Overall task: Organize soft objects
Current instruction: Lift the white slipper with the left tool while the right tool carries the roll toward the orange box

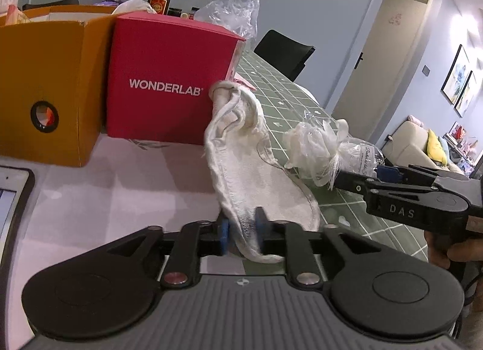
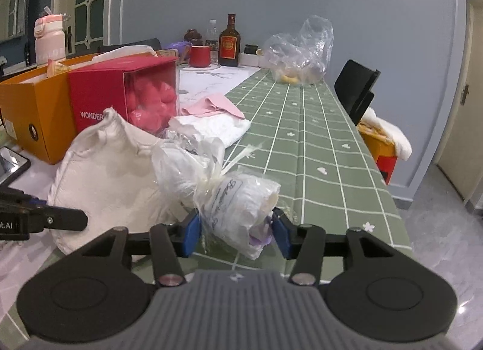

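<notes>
Red box (image 1: 169, 84), lettered "WONDERLAB". White cloth (image 1: 256, 175) on table, between left gripper (image 1: 241, 230) pads (slack, parted). Right gripper (image 2: 238, 232), marked "DAS", angled down, straddles plastic-wrapped bundle (image 2: 238, 208); contact unclear.

The left gripper (image 1: 241, 230) is pointing down a bit, its blue pads (image 1: 222, 233) standing a little apart. The right gripper (image 2: 237, 230) is sitting wider open, also tipping down.
</notes>
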### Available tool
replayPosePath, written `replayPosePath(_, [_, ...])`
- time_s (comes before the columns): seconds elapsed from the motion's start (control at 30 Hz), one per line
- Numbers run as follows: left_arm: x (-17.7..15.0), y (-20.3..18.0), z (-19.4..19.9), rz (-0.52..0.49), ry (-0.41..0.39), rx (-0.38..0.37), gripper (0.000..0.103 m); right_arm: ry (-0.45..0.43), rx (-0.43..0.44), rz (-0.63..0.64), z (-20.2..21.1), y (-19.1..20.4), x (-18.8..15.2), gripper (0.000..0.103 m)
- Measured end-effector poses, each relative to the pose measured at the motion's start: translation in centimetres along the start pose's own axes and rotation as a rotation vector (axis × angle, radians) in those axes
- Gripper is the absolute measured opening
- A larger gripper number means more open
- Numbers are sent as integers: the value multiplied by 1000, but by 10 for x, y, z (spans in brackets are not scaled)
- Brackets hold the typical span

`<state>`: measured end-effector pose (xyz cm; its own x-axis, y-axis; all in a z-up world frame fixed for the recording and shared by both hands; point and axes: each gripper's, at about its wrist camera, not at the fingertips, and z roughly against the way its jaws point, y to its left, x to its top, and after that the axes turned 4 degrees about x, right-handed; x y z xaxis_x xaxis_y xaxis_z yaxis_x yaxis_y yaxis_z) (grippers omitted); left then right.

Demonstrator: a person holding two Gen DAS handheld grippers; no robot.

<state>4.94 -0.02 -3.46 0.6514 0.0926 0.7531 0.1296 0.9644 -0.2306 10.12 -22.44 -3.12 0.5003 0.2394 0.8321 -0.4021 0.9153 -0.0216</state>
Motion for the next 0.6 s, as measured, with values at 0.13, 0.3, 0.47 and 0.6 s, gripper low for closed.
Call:
replayPosePath(0.13, [5,-5,-5,-42,-23,9,68,-29,-4,40,-2,-1,2,91])
replayPosePath(0.3, [10,-8,-18,-31,-60,75,61,-62,-14,165,-10,7,5,100])
replayPosePath(0.47, [11,-3,-20,14,-47,56,9,-89,-54,258,-17,18,4,96])
replayPosePath(0.6, [9,-2,-18,7,-60,46,8,-85,-36,250,-17,20,4,56])
